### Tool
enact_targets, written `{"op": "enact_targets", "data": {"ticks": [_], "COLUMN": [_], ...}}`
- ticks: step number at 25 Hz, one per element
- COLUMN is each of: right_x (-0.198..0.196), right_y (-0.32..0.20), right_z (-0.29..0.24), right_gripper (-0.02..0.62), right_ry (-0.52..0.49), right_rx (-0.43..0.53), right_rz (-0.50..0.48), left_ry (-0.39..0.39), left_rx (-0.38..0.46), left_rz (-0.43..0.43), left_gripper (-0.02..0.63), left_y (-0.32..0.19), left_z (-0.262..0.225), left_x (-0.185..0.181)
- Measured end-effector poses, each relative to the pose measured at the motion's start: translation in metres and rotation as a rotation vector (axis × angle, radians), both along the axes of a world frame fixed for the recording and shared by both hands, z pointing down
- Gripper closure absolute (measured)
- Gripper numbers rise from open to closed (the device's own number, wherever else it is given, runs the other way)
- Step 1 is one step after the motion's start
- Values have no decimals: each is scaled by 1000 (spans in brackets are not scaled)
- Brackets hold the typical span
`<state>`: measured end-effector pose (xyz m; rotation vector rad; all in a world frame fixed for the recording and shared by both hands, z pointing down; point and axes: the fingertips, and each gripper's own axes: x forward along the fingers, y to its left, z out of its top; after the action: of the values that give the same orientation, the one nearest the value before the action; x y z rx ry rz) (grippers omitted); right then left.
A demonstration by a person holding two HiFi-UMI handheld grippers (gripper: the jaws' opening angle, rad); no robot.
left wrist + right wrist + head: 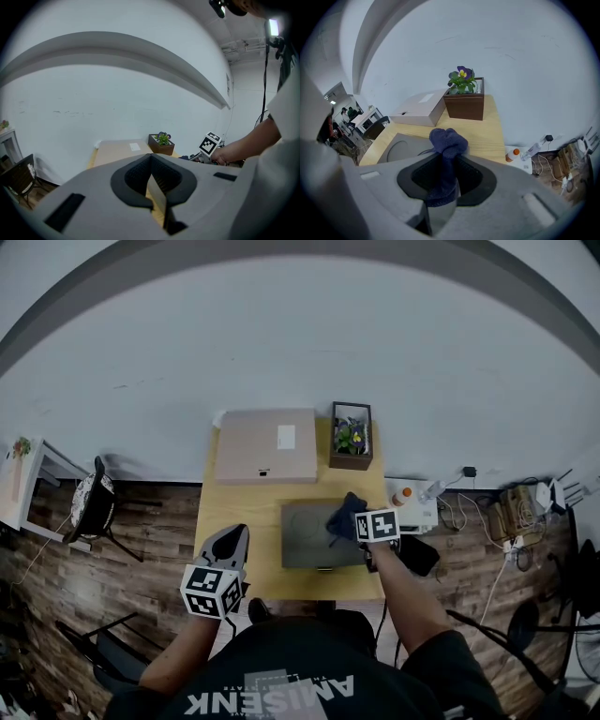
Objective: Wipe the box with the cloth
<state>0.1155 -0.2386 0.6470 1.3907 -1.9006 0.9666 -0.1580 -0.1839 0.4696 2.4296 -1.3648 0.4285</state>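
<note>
Cloth (445, 154), bunched and dark blue, sits pinched in the right gripper (443, 187), hanging over the grey box (309, 532) at the table's (234, 512) near edge. The left gripper (152, 180) has its jaws drawn together on nothing, well left of the box. Unsteadied, the box could slide under a hard wipe, or the wad could pull free. A cardboard box (265, 444) and flower planter (351, 435) stand behind, limiting long forward strokes.

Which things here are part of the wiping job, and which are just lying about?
Job:
- dark blue cloth, clamped in the right gripper
- flat grey box below it

Lying about:
- tan cardboard box
- brown wooden planter with flowers
- orange-capped bottle
</note>
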Motion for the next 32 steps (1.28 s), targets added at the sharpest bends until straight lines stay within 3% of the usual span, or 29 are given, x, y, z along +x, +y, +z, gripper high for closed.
{"op": "enact_targets", "data": {"ticks": [16, 23, 32], "right_x": [64, 75, 51], "right_y": [17, 23, 19], "right_z": [4, -22, -117], "right_gripper": [495, 495, 495], "right_ry": [51, -1, -120], "right_rx": [-27, 69, 331], "right_rz": [109, 147, 136], "left_ry": [-11, 9, 40], "left_rx": [12, 16, 65], "left_rz": [24, 30, 27], "left_gripper": [604, 604, 604], "left_y": [0, -7, -25], "left_z": [-3, -6, -35], "left_x": [1, 1, -6]}}
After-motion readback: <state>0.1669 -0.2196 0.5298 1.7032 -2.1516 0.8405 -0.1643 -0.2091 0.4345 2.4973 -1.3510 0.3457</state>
